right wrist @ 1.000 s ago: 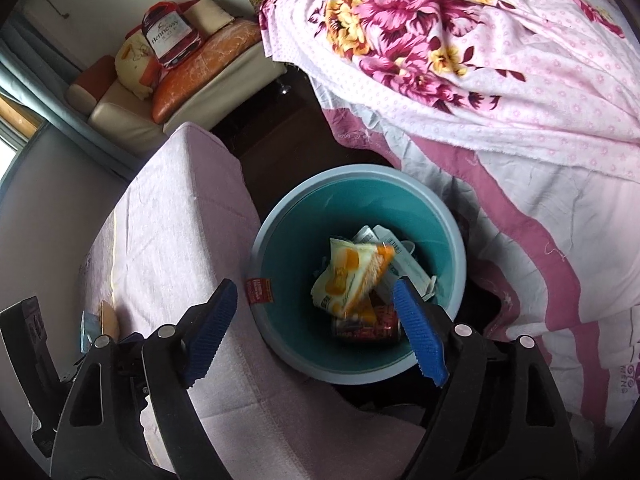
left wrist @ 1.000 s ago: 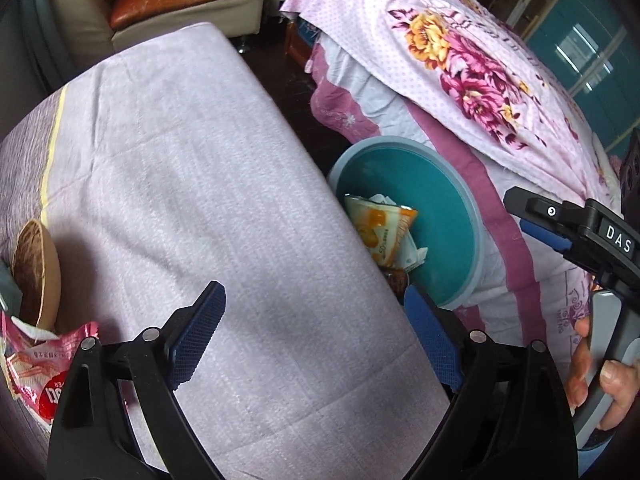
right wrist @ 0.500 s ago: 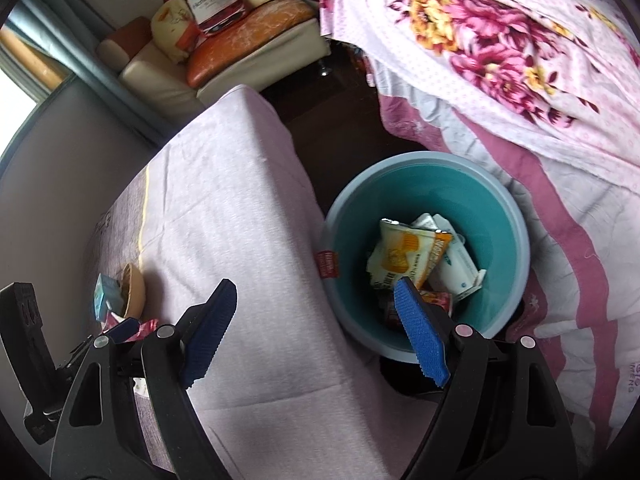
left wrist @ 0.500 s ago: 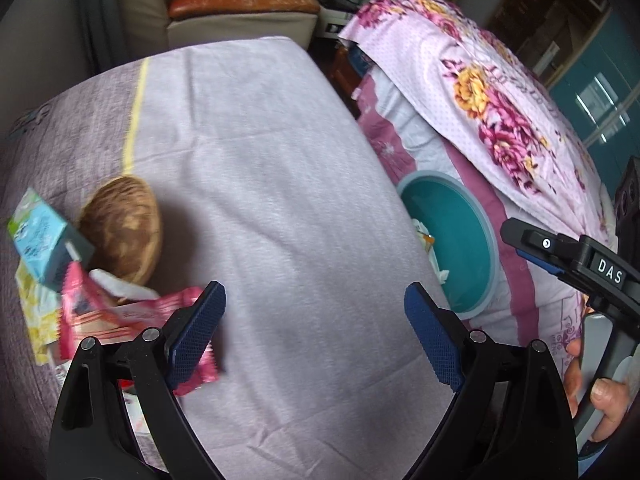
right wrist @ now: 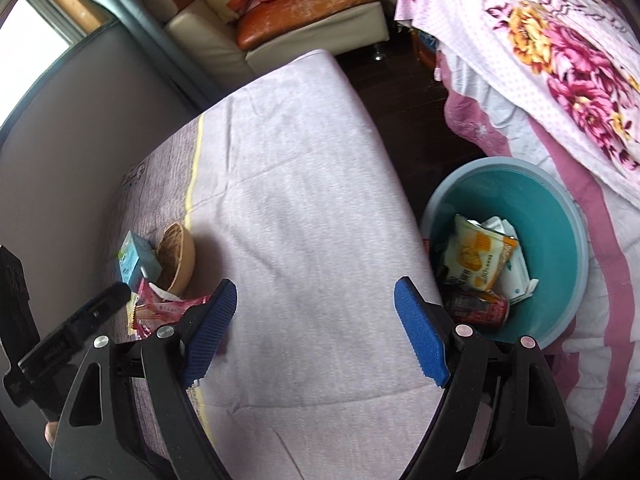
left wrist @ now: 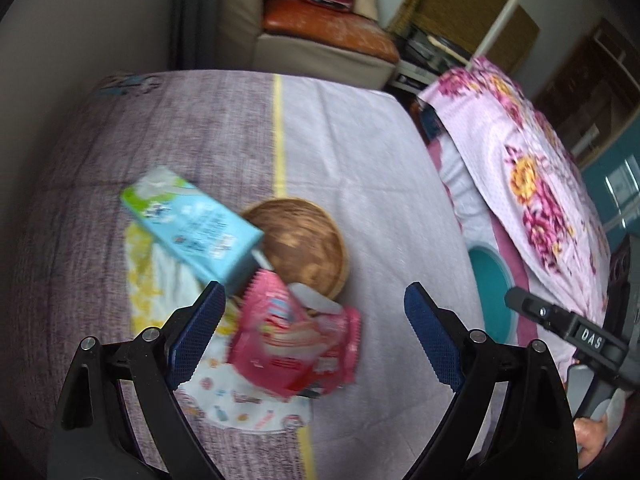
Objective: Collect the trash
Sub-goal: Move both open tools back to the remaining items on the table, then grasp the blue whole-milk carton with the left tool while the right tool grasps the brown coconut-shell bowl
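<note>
My left gripper (left wrist: 314, 332) is open and empty, just above a crumpled pink snack wrapper (left wrist: 294, 346) on the cloth-covered table (left wrist: 360, 160). A light blue carton (left wrist: 192, 228) lies tilted behind it, beside a wooden bowl (left wrist: 304, 244). A white and yellow wrapper (left wrist: 160, 280) lies under them. My right gripper (right wrist: 316, 330) is open and empty over the table's right part, left of the teal bin (right wrist: 560, 240). The bin holds a yellow snack bag (right wrist: 478, 258), a red can (right wrist: 480, 308) and white packaging (right wrist: 516, 276).
A floral bedspread (right wrist: 560, 60) hangs right of the bin. A sofa (right wrist: 304, 12) with cushions stands behind the table. A wall (right wrist: 80, 120) runs along the table's left side. The bin also shows in the left wrist view (left wrist: 490, 280).
My left gripper has swung left from the bin to the trash pile by the bowl. My right gripper has drawn back from over the bin toward the table.
</note>
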`<state>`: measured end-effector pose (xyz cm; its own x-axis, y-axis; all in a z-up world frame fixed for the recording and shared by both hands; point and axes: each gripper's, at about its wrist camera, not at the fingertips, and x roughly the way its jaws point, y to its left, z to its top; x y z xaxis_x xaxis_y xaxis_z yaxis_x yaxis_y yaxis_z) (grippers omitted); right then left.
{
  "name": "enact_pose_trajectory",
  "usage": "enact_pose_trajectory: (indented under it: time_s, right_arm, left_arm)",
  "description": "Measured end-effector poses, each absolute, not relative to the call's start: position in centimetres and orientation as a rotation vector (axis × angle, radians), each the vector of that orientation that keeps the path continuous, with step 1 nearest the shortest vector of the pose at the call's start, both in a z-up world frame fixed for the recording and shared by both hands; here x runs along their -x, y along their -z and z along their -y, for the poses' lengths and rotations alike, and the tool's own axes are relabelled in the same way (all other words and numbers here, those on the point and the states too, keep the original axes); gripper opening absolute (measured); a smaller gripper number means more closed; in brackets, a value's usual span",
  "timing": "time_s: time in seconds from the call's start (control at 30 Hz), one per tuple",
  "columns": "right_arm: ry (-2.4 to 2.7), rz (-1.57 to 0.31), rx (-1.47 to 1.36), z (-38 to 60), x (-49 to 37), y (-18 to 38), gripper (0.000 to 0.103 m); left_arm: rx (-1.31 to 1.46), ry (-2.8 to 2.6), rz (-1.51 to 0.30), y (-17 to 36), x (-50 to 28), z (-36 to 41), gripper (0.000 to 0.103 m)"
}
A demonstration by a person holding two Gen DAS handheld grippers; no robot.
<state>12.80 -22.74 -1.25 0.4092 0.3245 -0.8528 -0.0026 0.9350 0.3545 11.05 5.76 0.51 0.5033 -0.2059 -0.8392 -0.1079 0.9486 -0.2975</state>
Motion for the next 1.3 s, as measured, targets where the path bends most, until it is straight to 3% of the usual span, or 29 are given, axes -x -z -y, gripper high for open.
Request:
enact_pose_trajectory:
  time_s: [0.3,0.6,0.77,0.8,0.93,1.3]
  right_arm:
    - [-0.271,-1.177,-0.298,19.1,-14.1,2.3,0.077]
    - [-0.331,-1.227,-0.302,16.6,-16.2,3.3,0.077]
    - [-0.393,-1.238,-0.295,14.4,-17.3,3.8,0.077]
    - [-0.406,-1.24,-0.287,13.6,-17.6,4.0,0.076]
    - [-0.47,-1.273,-0.275,10.8,-18.8,4.8,0.045]
    - [-0.504,-1.297,-0.26,7.2,-20.5,6.5,0.044]
  left_arm:
    - [0.478,-0.082,-1.076,1.6,-13.1,-11.9,0.091]
    - [0.466,-0.08,-1.121,3.8,-16.3,-11.4,0.091]
    - [0.423,-0.059,-1.123,4.6,-16.4,-12.8,0.071]
    - [0.418,-0.057,-1.12,4.6,-16.3,-13.1,0.069]
    - [0.395,-0.054,-1.123,4.8,-15.6,-15.0,0.061]
    - [0.41,-0.072,-1.146,6.4,-14.9,-17.4,0.062]
